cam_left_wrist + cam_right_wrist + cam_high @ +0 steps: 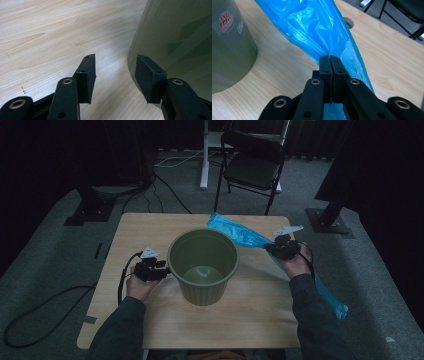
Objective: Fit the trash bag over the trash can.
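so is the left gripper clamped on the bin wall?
No: in the left gripper view the left gripper stands open, one pad beside the green bin, nothing pinched.

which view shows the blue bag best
The high view: it shows the blue plastic bag whole, trailing past the table edge. The right gripper view shows its crumpled film pinched in the right claw. The left gripper view looks at the bin.

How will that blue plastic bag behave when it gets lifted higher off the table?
The blue plastic bag will probably stay floppy: pinched in the right hand-held gripper, it crumples and drapes over the table edge. It looks thin and translucent, so likely very light and easily swayed. The glossy film may slip if the pinch loosens.
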Tool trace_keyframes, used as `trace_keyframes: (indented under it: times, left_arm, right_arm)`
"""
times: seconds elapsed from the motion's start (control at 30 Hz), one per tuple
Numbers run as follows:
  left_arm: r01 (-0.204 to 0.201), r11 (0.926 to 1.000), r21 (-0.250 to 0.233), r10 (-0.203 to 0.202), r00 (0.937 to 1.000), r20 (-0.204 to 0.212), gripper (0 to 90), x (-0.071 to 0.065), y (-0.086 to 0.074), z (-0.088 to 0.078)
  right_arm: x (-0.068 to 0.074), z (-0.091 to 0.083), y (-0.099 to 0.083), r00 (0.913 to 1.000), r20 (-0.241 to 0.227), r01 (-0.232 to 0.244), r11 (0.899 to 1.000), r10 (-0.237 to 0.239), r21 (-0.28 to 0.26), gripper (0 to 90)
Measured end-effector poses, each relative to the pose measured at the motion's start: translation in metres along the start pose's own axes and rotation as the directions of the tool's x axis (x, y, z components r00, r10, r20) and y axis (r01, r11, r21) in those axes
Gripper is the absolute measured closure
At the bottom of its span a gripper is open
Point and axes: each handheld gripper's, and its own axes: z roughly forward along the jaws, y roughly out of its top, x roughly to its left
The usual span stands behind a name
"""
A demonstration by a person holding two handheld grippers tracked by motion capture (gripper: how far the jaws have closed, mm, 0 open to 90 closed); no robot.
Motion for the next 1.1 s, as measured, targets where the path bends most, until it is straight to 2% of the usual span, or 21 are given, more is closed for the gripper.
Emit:
trace_keyframes:
  times: [0.27,0.7,1.1]
  left_arm:
    - [-0.001,1.0,0.008,0.0,0.9999,0.011,51.1,-0.001,0.0,0.001]
    - [-0.003,1.0,0.008,0.003,0.9999,0.012,51.4,0.0,0.0,0.001]
    - [-0.006,1.0,0.008,0.006,0.9998,0.017,51.7,-0.001,0.0,0.001]
  right_arm:
    - [-0.005,-0.018,0.008,1.0,0.003,0.007,0.999,-0.007,-0.031,89.2]
    - [-0.012,-0.034,0.016,0.9999,0.007,0.014,0.998,-0.014,-0.062,89.2]
    - [-0.01,-0.051,0.022,0.999,0.005,0.045,0.995,-0.045,-0.086,89.2]
